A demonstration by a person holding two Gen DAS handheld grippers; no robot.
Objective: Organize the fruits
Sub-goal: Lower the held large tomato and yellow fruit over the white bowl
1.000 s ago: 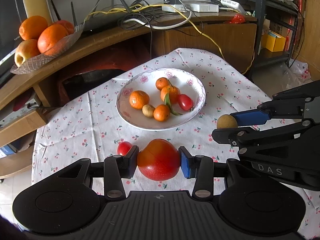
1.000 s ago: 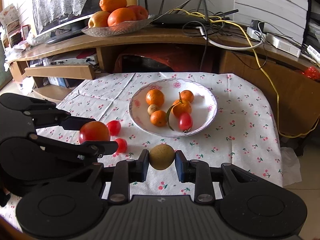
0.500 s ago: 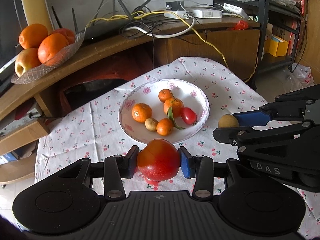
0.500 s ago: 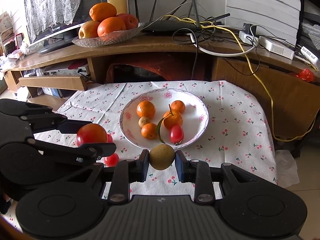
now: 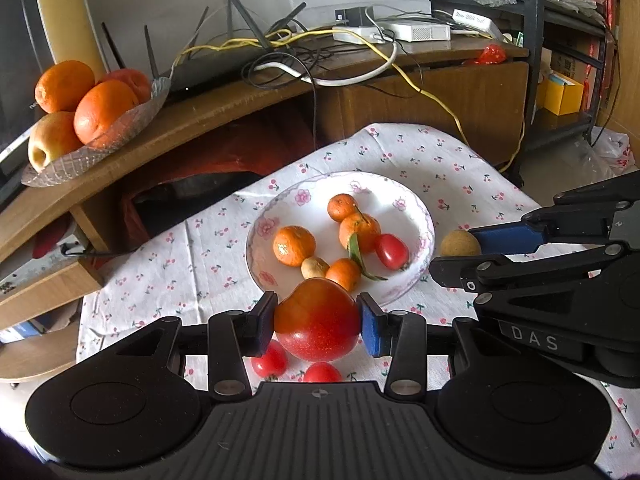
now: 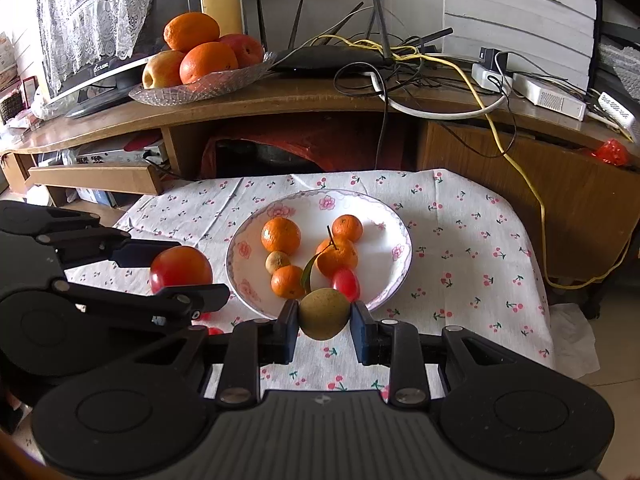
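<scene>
Both tongs have come in closer to the plate [image 5: 424, 220] over the last second: the left tongs [image 5: 318, 320], clamped on the big tomato [image 5: 316, 326], now hang at its near rim, and the right tongs [image 6: 325, 322], clamped on the small brown fruit [image 6: 324, 314], sit just short of the rim too. So I'd guess both drops into the plate are next. Two cherry tomatoes [image 5: 270, 362] still wait on the counter [image 5: 460, 160] below the left tongs.

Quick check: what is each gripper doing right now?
Left gripper: shut on the tomato.
Right gripper: shut on the brown fruit.
</scene>
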